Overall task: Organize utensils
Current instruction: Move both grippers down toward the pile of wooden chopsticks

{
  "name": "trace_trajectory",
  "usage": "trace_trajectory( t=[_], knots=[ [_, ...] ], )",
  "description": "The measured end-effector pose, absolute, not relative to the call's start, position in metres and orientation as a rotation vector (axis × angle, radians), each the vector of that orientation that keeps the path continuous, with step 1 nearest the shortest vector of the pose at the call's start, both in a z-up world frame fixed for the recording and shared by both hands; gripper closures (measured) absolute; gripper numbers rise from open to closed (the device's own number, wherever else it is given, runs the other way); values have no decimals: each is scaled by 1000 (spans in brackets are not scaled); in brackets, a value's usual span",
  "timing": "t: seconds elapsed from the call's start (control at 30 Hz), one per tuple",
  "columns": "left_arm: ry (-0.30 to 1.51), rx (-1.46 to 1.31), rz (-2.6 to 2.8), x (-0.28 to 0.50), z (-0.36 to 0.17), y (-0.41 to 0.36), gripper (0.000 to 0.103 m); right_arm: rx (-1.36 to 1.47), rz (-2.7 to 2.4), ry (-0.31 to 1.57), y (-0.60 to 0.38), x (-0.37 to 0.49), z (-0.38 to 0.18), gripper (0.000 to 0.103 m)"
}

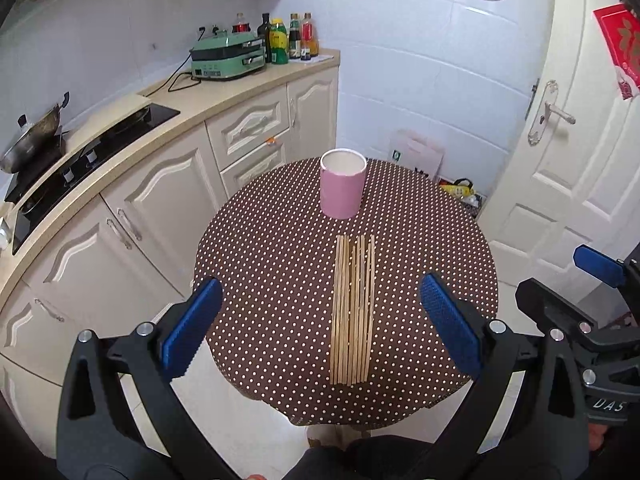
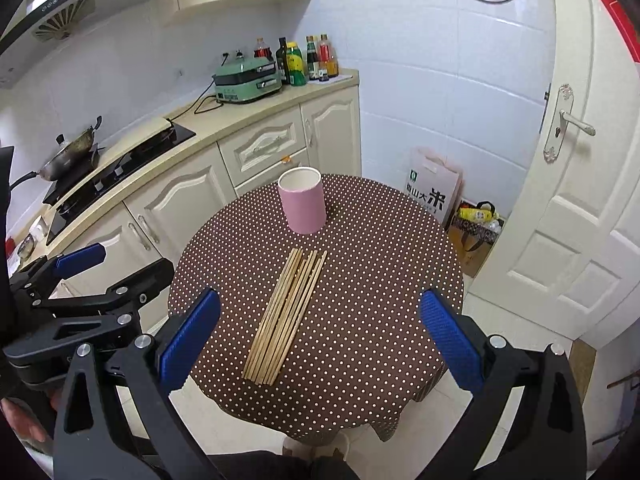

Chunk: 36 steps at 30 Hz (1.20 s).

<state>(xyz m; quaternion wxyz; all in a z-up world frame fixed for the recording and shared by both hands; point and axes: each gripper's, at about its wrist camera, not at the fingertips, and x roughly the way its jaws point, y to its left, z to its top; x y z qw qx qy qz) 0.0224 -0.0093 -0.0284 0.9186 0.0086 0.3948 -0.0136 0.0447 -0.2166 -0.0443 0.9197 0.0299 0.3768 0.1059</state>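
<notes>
A bundle of several wooden chopsticks (image 1: 352, 308) lies flat on the round table with a brown polka-dot cloth (image 1: 260, 280); it also shows in the right wrist view (image 2: 286, 316). A pink cylindrical holder (image 1: 343, 188), empty and upright, stands behind the chopsticks at the table's far side, also in the right wrist view (image 2: 303, 200). My left gripper (image 1: 320, 320) is open and empty, held above the table's near edge. My right gripper (image 2: 320, 336) is open and empty too, beside the left one. The right gripper shows at the right edge of the left wrist view (image 1: 560, 280).
A kitchen counter (image 1: 224, 92) with cream cabinets runs along the left, with a stove, a wok (image 1: 32, 140), a green appliance (image 1: 228, 58) and bottles. A white door (image 1: 580, 160) stands right. Bags (image 2: 472, 220) sit on the floor behind the table.
</notes>
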Motion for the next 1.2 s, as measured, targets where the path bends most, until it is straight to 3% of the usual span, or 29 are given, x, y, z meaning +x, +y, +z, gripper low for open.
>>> trace_trajectory(
  t=[0.73, 1.0, 1.2],
  knots=[
    [1157, 0, 34, 74, -95, -18, 6, 91, 228, 1117, -238, 107, -108, 7],
    [1192, 93, 11, 107, -119, -15, 6, 216, 180, 1247, -243, 144, -136, 8],
    [1290, 25, -60, 148, -153, 1, 6, 268, 118, 1306, -233, 175, -158, 21]
  ],
)
